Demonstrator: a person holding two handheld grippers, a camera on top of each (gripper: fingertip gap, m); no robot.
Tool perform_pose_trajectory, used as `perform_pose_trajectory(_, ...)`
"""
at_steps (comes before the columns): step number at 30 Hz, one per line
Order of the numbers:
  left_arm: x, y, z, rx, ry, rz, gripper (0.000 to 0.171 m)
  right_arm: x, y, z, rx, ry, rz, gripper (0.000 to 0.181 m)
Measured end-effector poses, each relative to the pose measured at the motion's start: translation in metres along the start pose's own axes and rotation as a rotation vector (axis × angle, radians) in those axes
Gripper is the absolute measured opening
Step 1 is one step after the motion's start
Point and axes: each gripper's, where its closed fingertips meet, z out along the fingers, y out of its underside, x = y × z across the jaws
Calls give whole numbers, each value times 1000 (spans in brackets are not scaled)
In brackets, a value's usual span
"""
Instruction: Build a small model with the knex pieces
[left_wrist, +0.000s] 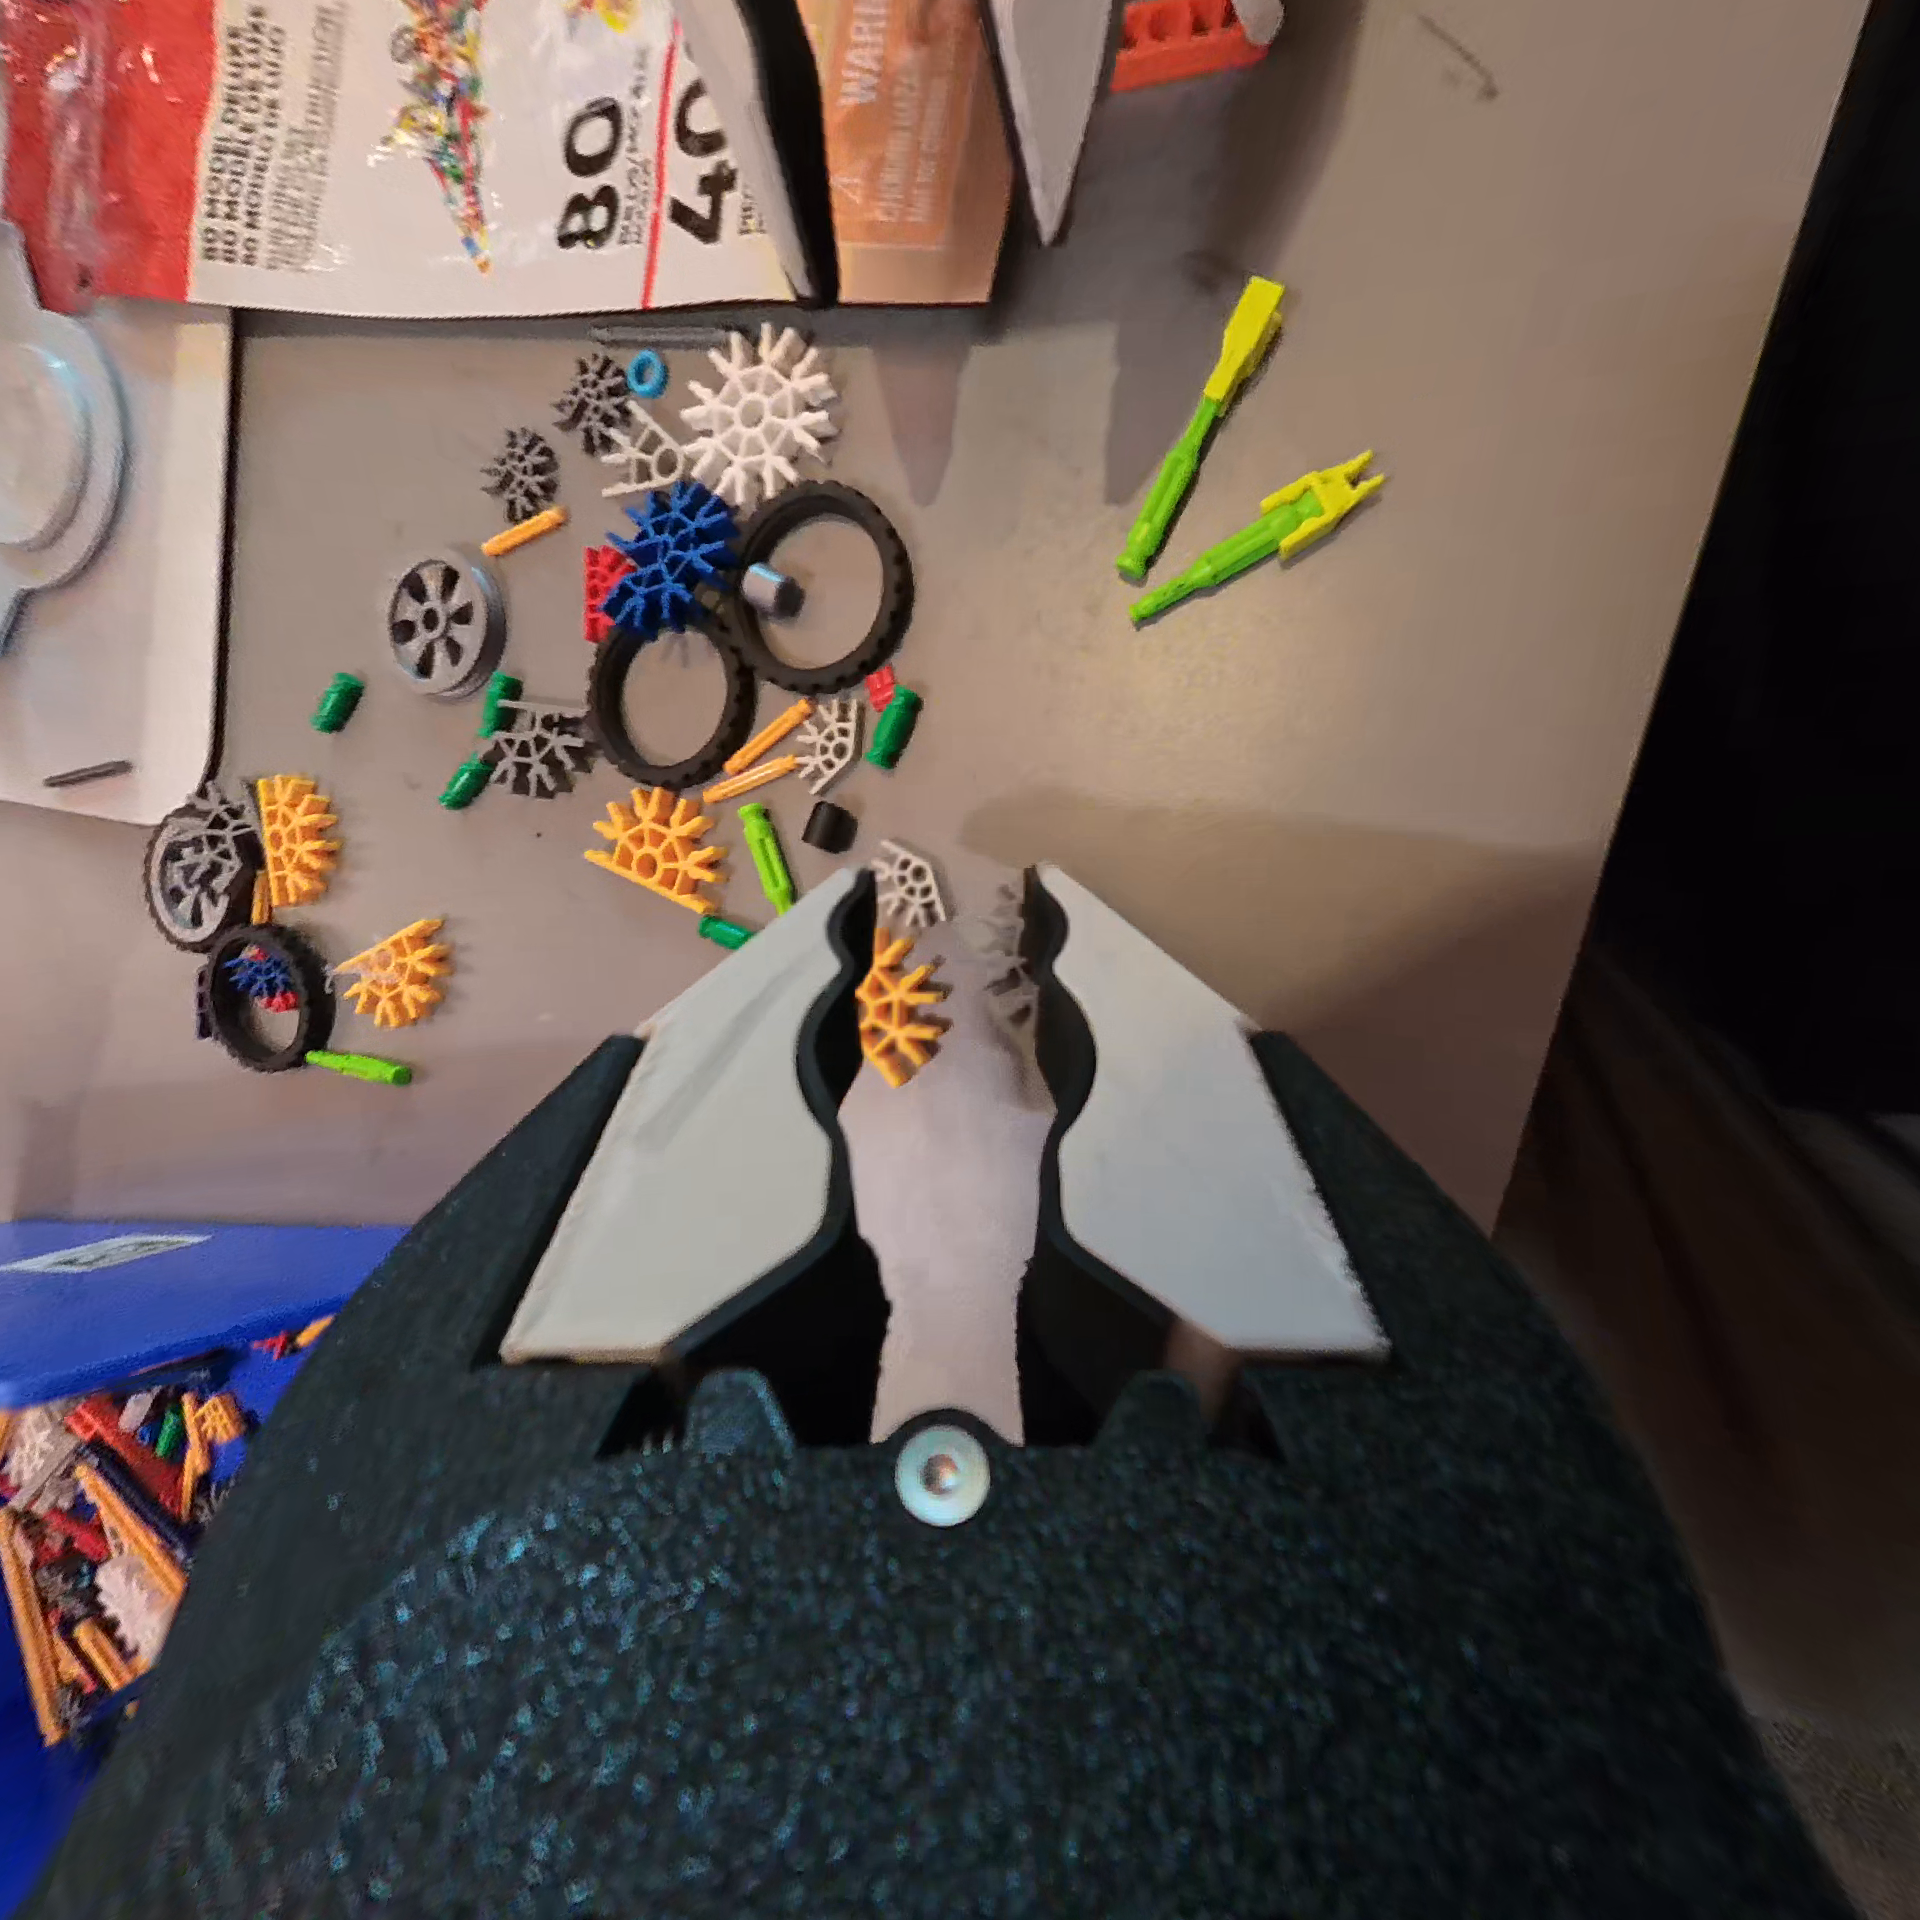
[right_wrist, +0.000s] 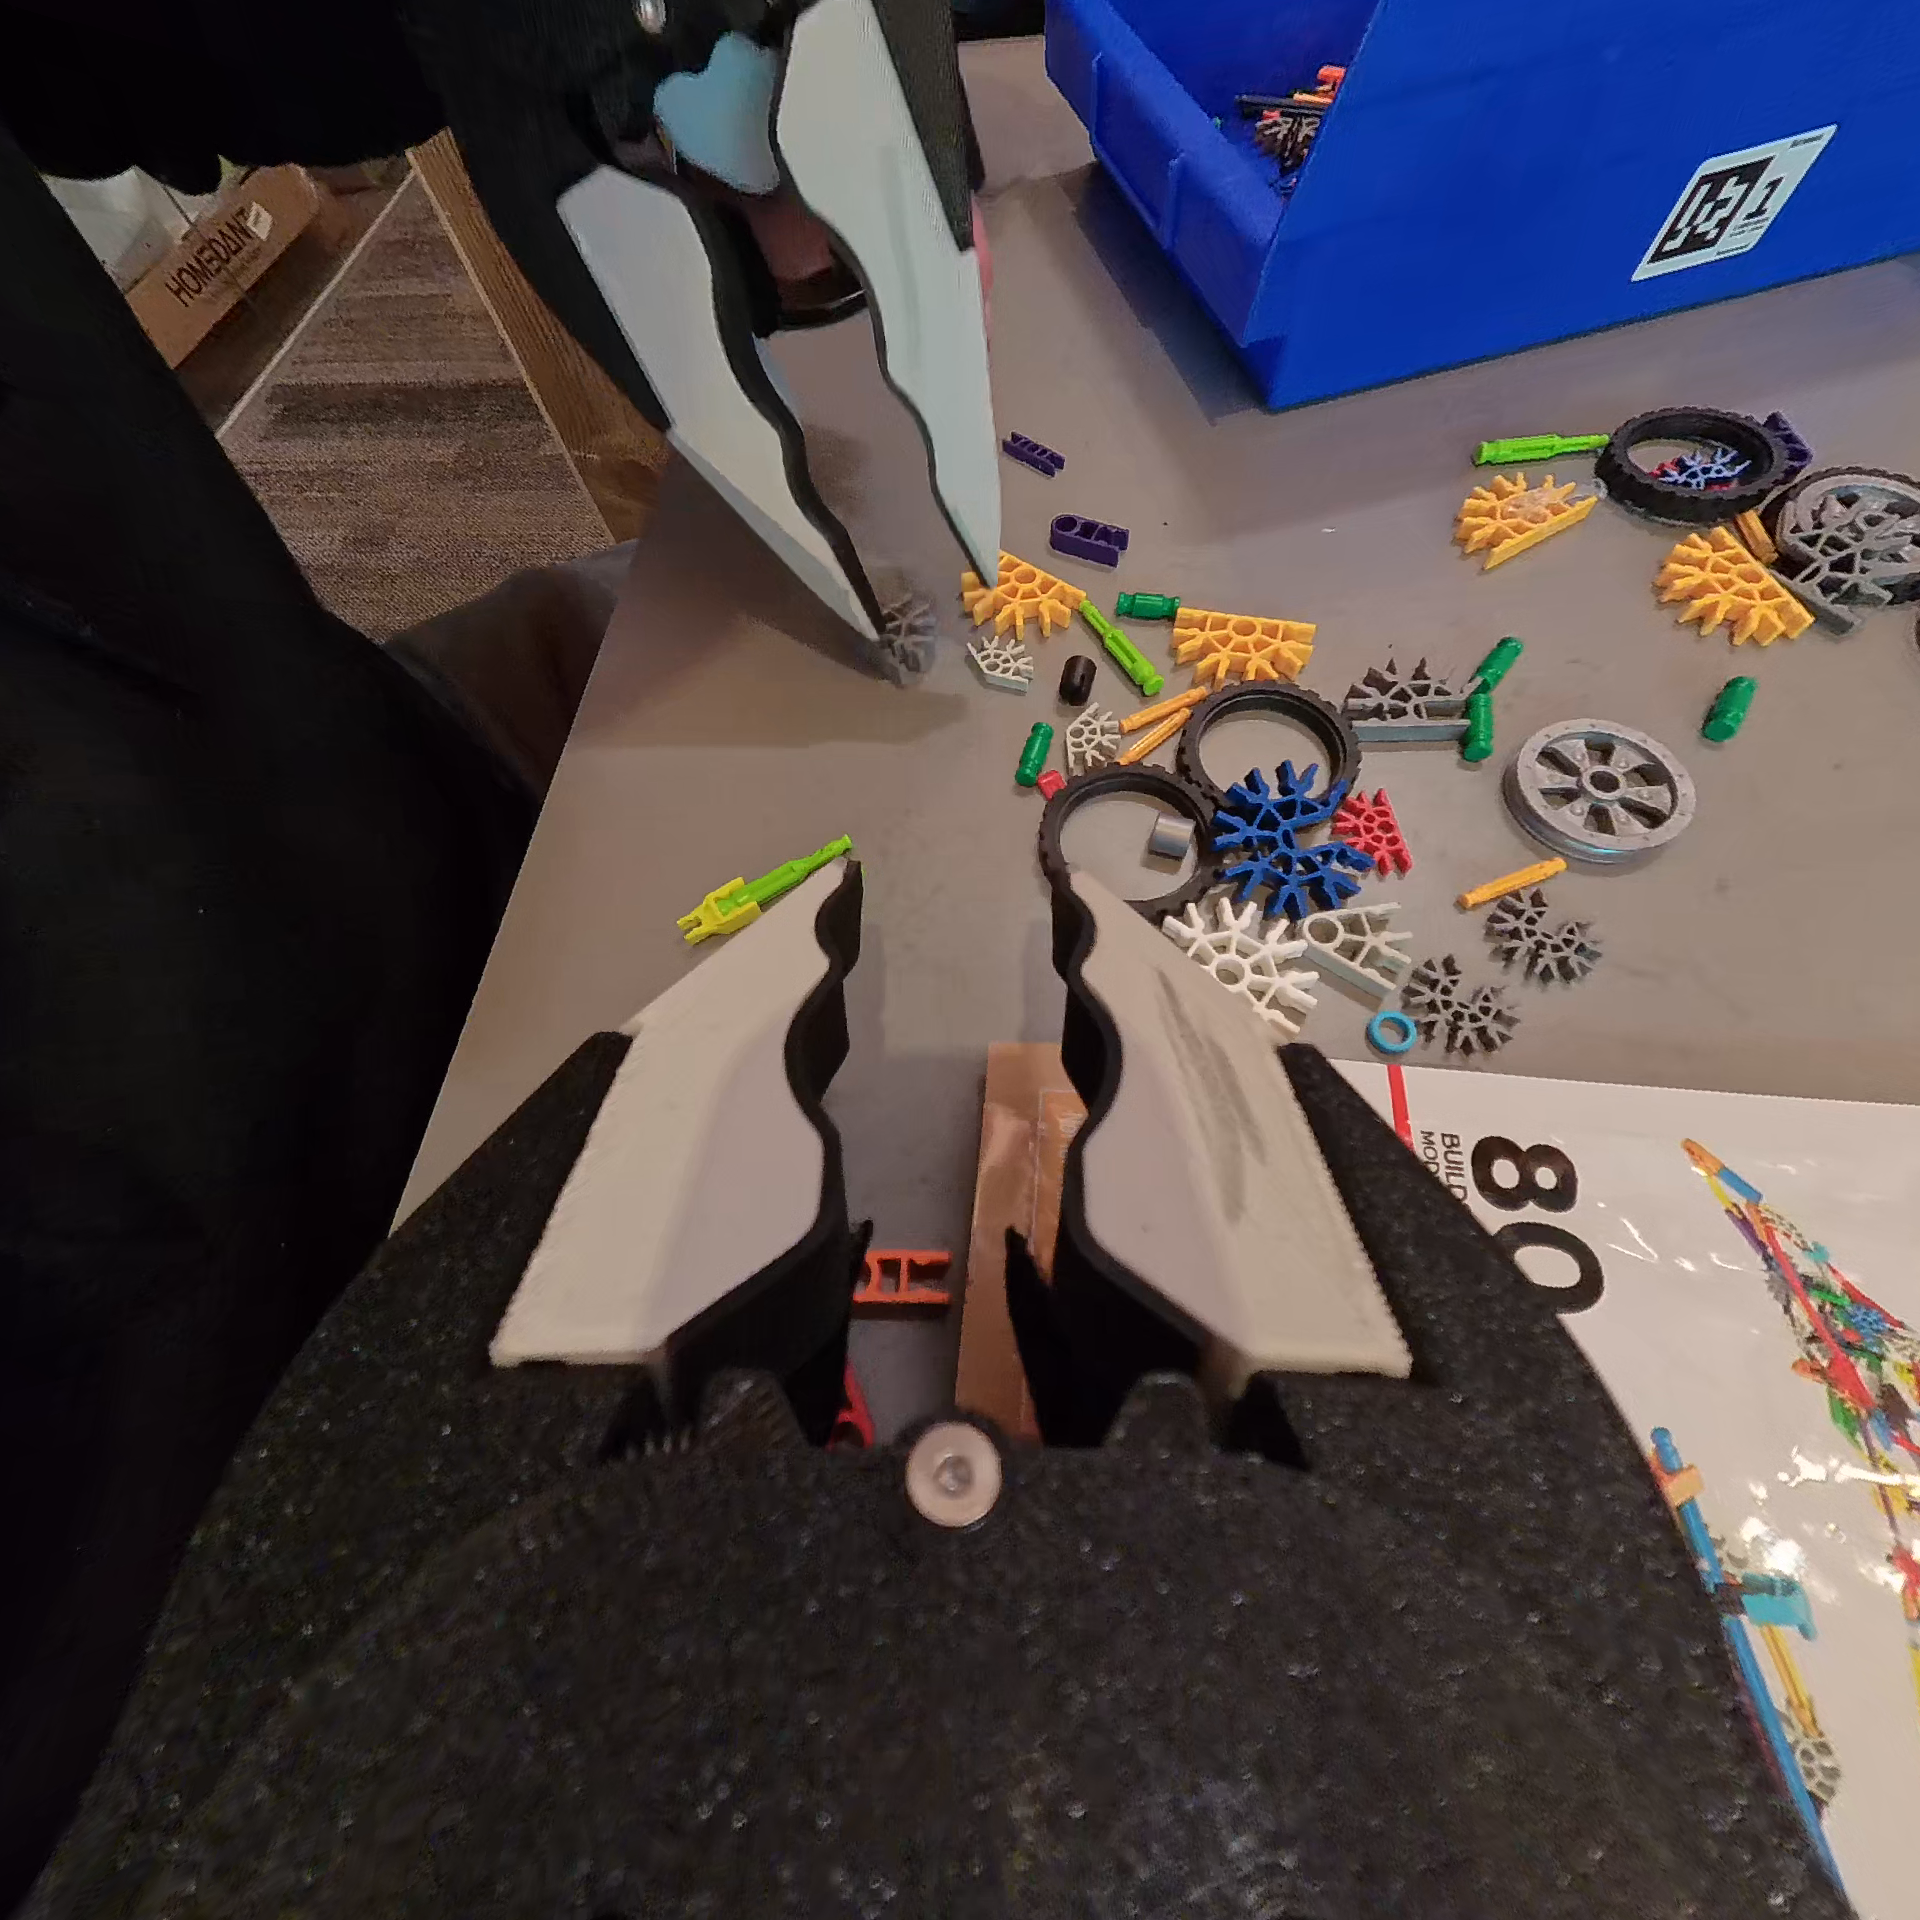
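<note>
Left wrist view: left claw (left_wrist: 948, 883) apart, tips low on the grey worktop (left_wrist: 1247, 727), straddling a yellow connector (left_wrist: 899, 1013) and a grey connector (left_wrist: 1013, 961), possibly touching the latter. Right claw (right_wrist: 961, 894) apart, empty, hovering clear beside the tyres (right_wrist: 1127, 836).

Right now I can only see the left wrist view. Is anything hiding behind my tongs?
Observer: Yes. Two purple pieces lie on the table behind the left tongs.
Operator: What are the other tongs doing?
Observer: The right tongs are open with nothing between them, above a brown packet.
Operator: What's past the table edge?
Observer: A cardboard box sits on the floor there.
</note>
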Motion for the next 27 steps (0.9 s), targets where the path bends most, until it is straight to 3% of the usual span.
perform_pose_trajectory(12, -54, 21, -65, 6, -184, -88, 26, 0, 0, 0, 3, 3, -4, 36)
perform_pose_trajectory(27, -103, 69, -96, -49, -324, -177, 26, 4, 3, -2, 5, 8, 9, 36)
